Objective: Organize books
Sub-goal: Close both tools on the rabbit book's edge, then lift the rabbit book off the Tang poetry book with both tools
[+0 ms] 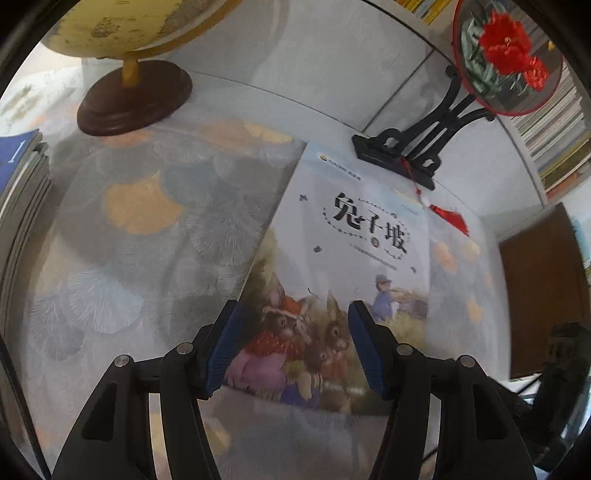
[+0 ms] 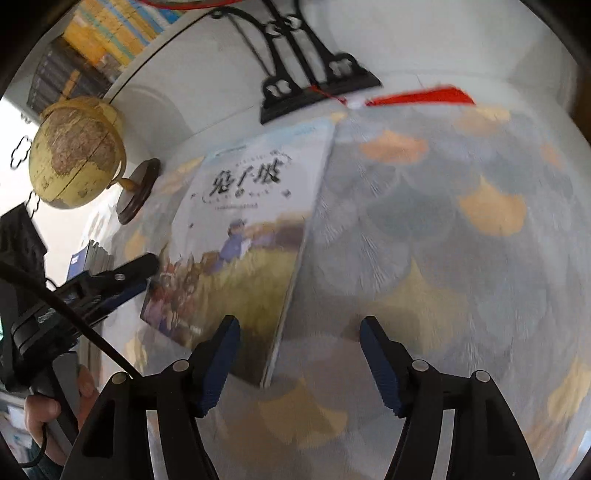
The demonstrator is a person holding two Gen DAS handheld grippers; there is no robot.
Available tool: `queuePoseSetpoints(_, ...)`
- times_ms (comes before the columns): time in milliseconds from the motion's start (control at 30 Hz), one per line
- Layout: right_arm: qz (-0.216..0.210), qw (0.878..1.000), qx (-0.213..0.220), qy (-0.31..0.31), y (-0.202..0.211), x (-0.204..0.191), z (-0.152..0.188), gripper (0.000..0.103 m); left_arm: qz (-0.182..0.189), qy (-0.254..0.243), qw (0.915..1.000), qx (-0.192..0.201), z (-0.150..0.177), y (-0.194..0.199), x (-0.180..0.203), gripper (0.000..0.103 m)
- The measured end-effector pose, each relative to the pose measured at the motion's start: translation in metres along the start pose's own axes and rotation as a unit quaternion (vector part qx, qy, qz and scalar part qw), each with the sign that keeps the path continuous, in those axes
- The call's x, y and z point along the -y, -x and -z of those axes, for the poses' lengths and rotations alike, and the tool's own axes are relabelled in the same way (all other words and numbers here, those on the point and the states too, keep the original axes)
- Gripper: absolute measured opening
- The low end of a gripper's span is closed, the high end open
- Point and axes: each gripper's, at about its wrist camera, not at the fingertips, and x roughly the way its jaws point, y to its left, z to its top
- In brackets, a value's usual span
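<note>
A picture book (image 1: 354,236) with rabbits on its cover lies flat on the leaf-patterned tablecloth (image 1: 147,229). My left gripper (image 1: 293,314) hangs open just above the book's lower part; its blue pads straddle the rabbit picture and press on nothing. In the right wrist view the same book (image 2: 243,229) lies left of centre. My right gripper (image 2: 300,325) is open over the book's right edge and near corner, and nothing is held. The left gripper (image 2: 144,275) shows there at the book's left lower corner, with a hand (image 2: 40,410) on its grip.
A stack of books (image 1: 18,192) sits at the table's left edge. A globe (image 1: 122,26) on a dark wooden base stands at the back. A black stand (image 1: 406,147) carries a round fan with red flowers; its red tassel (image 1: 450,218) touches the book's top corner. Bookshelves (image 1: 554,129) line the wall.
</note>
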Motion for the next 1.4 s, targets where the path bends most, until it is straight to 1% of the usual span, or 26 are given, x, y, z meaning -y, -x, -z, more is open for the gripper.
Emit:
queuePoseSetpoints(100,0.019,1.000,0.004,0.025,-0.007,-0.008,-0.006,0.065,-0.016,-0.009,0.9998,0.008,-0.001,-0.003,0.006,0.058)
queuePoseSetpoints(167,0.029,0.999,0.008,0.039,-0.010,-0.012,-0.008,0.065,-0.014,-0.010,0.9998,0.007,-0.001,-0.004,0.007,0.064)
queuePoseSetpoints(300,0.040,0.998,0.012,0.051,-0.015,-0.016,-0.012,0.066,-0.031,-0.026,0.9992,0.006,0.000,-0.006,0.013,0.064)
queuePoseSetpoints(333,0.043,0.998,0.014,0.053,-0.016,-0.016,-0.012,0.066,-0.045,-0.031,0.9985,0.009,0.000,-0.007,0.014,0.064)
queuePoseSetpoints(367,0.045,0.997,0.016,0.058,-0.017,-0.018,-0.012,0.068,-0.070,-0.032,0.9970,0.011,0.000,-0.009,0.014,0.064)
queuePoseSetpoints(400,0.047,0.997,0.018,0.062,-0.019,-0.019,-0.012,0.072,-0.096,-0.028,0.9950,0.008,0.001,-0.012,0.013,0.064)
queuePoseSetpoints(433,0.048,0.996,0.019,0.066,-0.020,-0.021,-0.012,0.077,-0.109,-0.020,0.9938,0.000,0.002,-0.017,0.009,0.064)
queuePoseSetpoints(467,0.051,0.996,0.021,0.072,-0.022,-0.024,-0.011,0.079,-0.103,-0.018,0.9944,0.010,0.003,-0.015,0.008,0.064)
queuePoseSetpoints(500,0.058,0.995,0.022,0.080,-0.024,-0.027,-0.010,0.079,-0.097,-0.020,0.9951,0.009,0.004,-0.015,0.009,0.064)
queuePoseSetpoints(567,0.070,0.992,0.021,0.101,-0.027,-0.035,-0.007,0.079,-0.073,-0.040,0.9965,-0.002,0.005,-0.016,0.016,0.064)
queuePoseSetpoints(600,0.063,0.992,0.020,0.111,-0.028,-0.038,-0.004,0.077,-0.064,-0.048,0.9968,-0.009,0.007,-0.018,0.019,0.064)
queuePoseSetpoints(633,0.047,0.992,0.019,0.116,-0.026,-0.040,-0.002,0.067,-0.049,-0.053,0.9973,-0.015,0.009,-0.017,0.021,0.065)
queuePoseSetpoints(667,0.032,0.992,0.018,0.118,-0.024,-0.041,0.000,0.067,-0.045,-0.056,0.9973,-0.015,0.011,-0.015,0.023,0.065)
queuePoseSetpoints(700,0.032,0.993,0.017,0.115,-0.021,-0.039,0.001,0.067,-0.038,-0.057,0.9975,-0.019,0.014,-0.013,0.024,0.065)
queuePoseSetpoints(767,0.030,0.994,0.011,0.106,-0.014,-0.032,0.005,0.066,-0.008,-0.054,0.9981,-0.028,0.025,-0.004,0.029,0.065)
queuePoseSetpoints(833,0.026,0.995,0.013,0.092,0.003,-0.023,0.012,0.064,0.036,-0.046,0.9978,-0.032,0.039,0.012,0.035,0.065)
queuePoseSetpoints(900,0.006,0.996,0.012,0.083,0.029,-0.013,0.022,0.064,0.084,-0.036,0.9948,-0.044,0.057,0.027,0.044,0.065)
queuePoseSetpoints(967,-0.002,0.997,0.003,0.080,0.049,-0.005,0.036,0.064,0.114,-0.034,0.9911,-0.061,0.076,0.036,0.054,0.065)
queuePoseSetpoints(1033,0.003,0.997,-0.013,0.076,0.065,0.006,0.056,0.064,0.137,-0.041,0.9862,-0.083,0.099,0.040,0.066,0.065)
queuePoseSetpoints(1067,0.011,0.997,-0.021,0.075,0.070,0.013,0.067,0.064,0.138,-0.049,0.9851,-0.089,0.110,0.041,0.071,0.065)
queuePoseSetpoints(1133,0.017,0.997,-0.041,0.060,0.076,0.031,0.091,0.064,0.121,-0.078,0.9854,-0.091,0.129,0.041,0.077,0.064)
queuePoseSetpoints(1167,0.016,0.997,-0.046,0.052,0.077,0.038,0.098,0.064,0.118,-0.079,0.9852,-0.096,0.132,0.037,0.077,0.059)
queuePoseSetpoints(1233,0.013,0.998,-0.055,0.031,0.076,0.054,0.111,0.064,0.121,-0.058,0.9835,-0.121,0.138,0.025,0.069,0.053)
queuePoseSetpoints(1333,-0.002,1.000,-0.030,0.005,0.085,0.067,0.117,0.062,0.105,-0.038,0.9871,-0.115,0.141,0.023,0.059,0.052)
queuePoseSetpoints(1367,-0.008,1.000,-0.023,-0.002,0.087,0.068,0.117,0.059,0.105,-0.033,0.9875,-0.113,0.146,0.026,0.059,0.052)
queuePoseSetpoints(1400,-0.011,1.000,-0.009,-0.003,0.090,0.068,0.116,0.052,0.106,-0.024,0.9878,-0.112,0.146,0.026,0.058,0.052)
